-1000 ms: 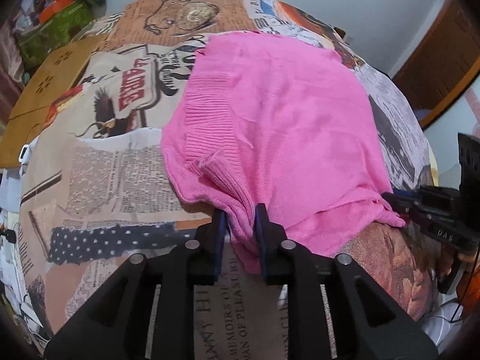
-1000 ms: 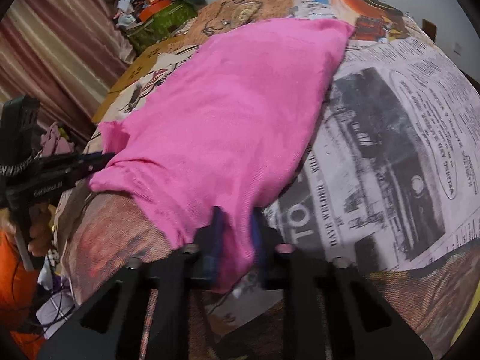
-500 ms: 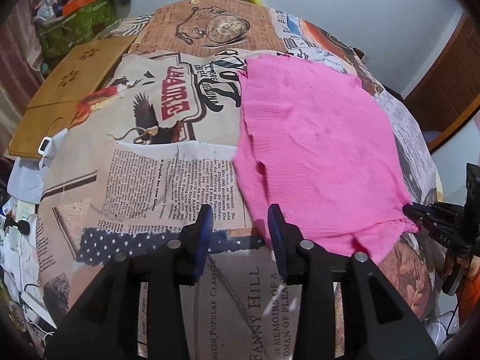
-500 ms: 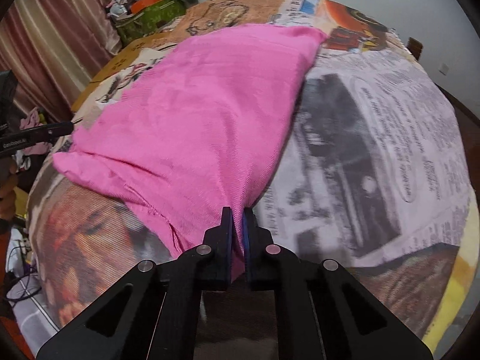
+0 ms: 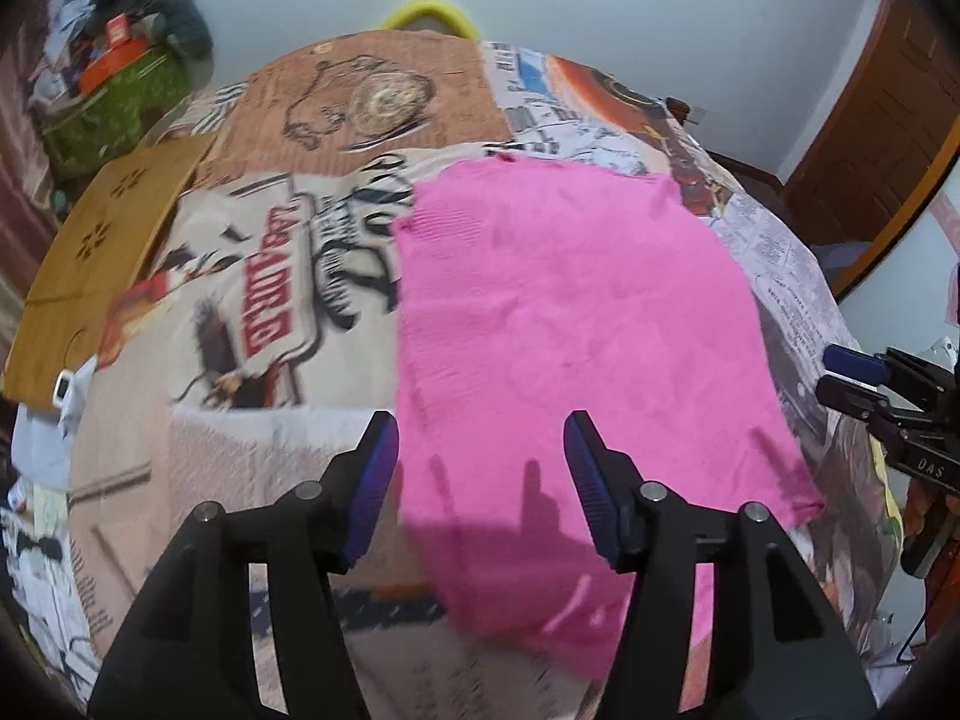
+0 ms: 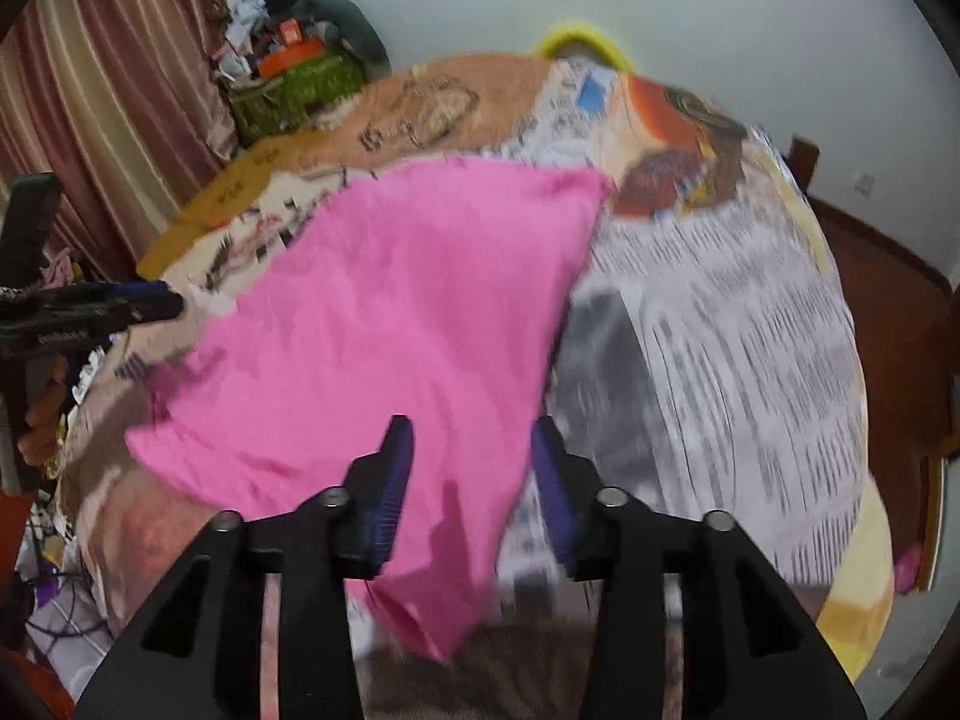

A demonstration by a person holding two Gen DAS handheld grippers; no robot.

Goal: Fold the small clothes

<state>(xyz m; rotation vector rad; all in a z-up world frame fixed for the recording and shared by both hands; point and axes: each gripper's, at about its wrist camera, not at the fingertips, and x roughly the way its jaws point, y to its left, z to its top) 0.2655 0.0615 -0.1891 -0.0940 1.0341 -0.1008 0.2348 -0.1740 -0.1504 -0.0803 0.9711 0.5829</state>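
Note:
A small pink knit garment (image 5: 570,324) lies flat on a bed covered with a newspaper-print sheet (image 5: 252,300); it also shows in the right wrist view (image 6: 396,324). My left gripper (image 5: 480,480) is open and empty, raised above the garment's near edge. My right gripper (image 6: 471,480) is open and empty, raised above the garment's near right corner. The right gripper shows at the right edge of the left wrist view (image 5: 864,378). The left gripper shows at the left edge of the right wrist view (image 6: 144,303).
A brown cardboard sheet (image 5: 96,240) lies at the bed's left side. A green box with clutter (image 5: 114,102) stands at the back left by a striped curtain (image 6: 102,96). A yellow ring-shaped object (image 5: 429,15) sits behind the bed. A wooden door (image 5: 870,120) is at right.
Both grippers have let go of the pink garment, opened wide and lifted away. The garment now lies spread flat on the bed.

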